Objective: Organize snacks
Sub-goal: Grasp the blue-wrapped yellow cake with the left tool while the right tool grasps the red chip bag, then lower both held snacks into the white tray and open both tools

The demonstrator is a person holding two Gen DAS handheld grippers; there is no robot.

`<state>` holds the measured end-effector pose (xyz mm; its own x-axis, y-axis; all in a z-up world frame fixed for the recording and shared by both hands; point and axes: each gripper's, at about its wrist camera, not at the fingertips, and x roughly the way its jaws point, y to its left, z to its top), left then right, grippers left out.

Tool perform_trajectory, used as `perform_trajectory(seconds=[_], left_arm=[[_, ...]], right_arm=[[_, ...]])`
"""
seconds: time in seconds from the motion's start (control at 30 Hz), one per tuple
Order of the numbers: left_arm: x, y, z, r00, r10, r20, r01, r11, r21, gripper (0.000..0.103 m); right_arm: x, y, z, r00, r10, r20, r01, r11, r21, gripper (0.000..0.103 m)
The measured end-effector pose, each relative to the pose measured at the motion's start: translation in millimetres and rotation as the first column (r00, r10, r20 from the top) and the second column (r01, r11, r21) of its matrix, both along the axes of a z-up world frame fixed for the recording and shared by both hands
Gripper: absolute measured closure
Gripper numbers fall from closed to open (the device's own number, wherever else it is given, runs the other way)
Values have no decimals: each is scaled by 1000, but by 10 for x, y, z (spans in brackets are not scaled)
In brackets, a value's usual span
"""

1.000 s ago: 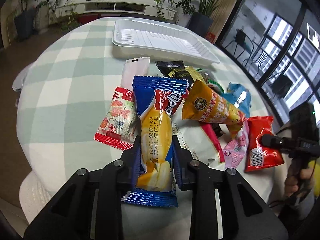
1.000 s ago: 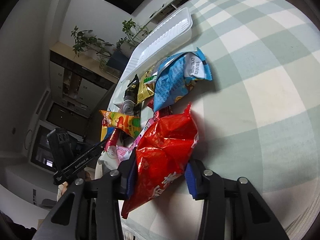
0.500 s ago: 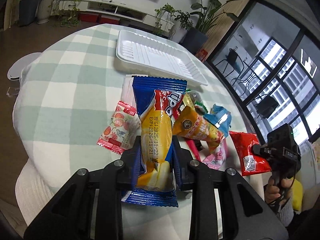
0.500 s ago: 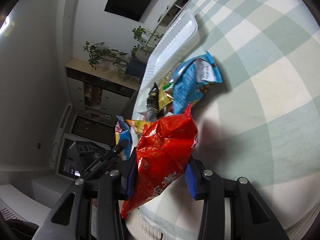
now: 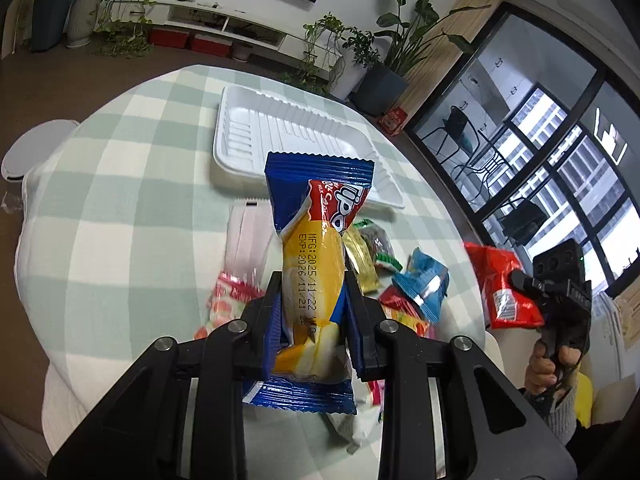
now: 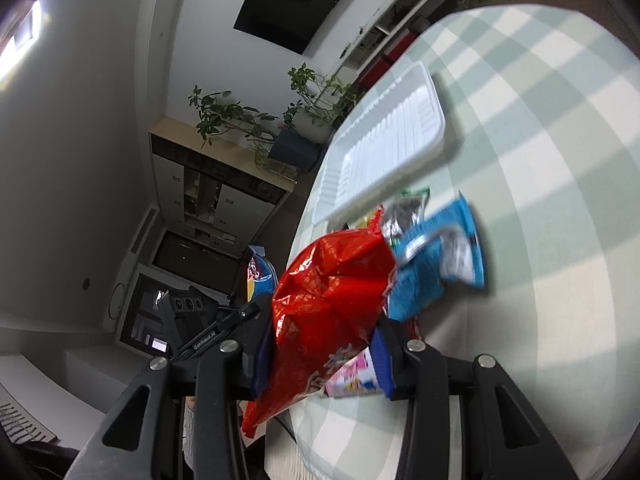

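We are holding: left gripper (image 5: 311, 312) pinching blue-yellow snack packet (image 5: 316, 248), long axis pointing toward white tray (image 5: 280, 136) ahead; right gripper (image 6: 320, 344) pinching red packet (image 6: 324, 300), tray beyond

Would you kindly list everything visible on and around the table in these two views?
Tray: one, white, empty, far side of table.
Blue-yellow snack pack: one, held in left gripper.
Red snack bag: one, held in right gripper.
Light-blue packet: one, in the pile.
Gold packet: one, in the pile.
Pink-white sachet: one, left of pile.
Tablecloth: one, green-white check.
Potted plants: several, green, along wall.
Left gripper: black, shut.
Right gripper: black, shut.
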<state>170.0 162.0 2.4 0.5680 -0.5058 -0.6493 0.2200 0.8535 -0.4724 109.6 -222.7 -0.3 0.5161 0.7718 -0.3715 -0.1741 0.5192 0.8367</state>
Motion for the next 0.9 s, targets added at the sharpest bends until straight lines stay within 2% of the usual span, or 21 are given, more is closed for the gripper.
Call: perform_trajectory(seconds=[0.17, 0.37, 0.67, 0.9], left_arm=[[247, -22, 83, 1000, 1, -5, -1, 1000, 9, 78], [643, -3, 95, 1000, 4, -28, -3, 1000, 14, 78], [1294, -35, 75, 998, 7, -57, -5, 1000, 28, 78], [1750, -105, -60, 996, 12, -91, -6, 998, 58, 78]], right_arm=[[331, -26, 212, 999, -5, 36, 7, 999, -48, 59], [755, -25, 304, 999, 3, 43, 1, 996, -87, 59], [1344, 86, 221, 1000, 14, -4, -14, 990, -142, 58], [1768, 188, 89, 999, 14, -39, -21, 983, -183, 58]])
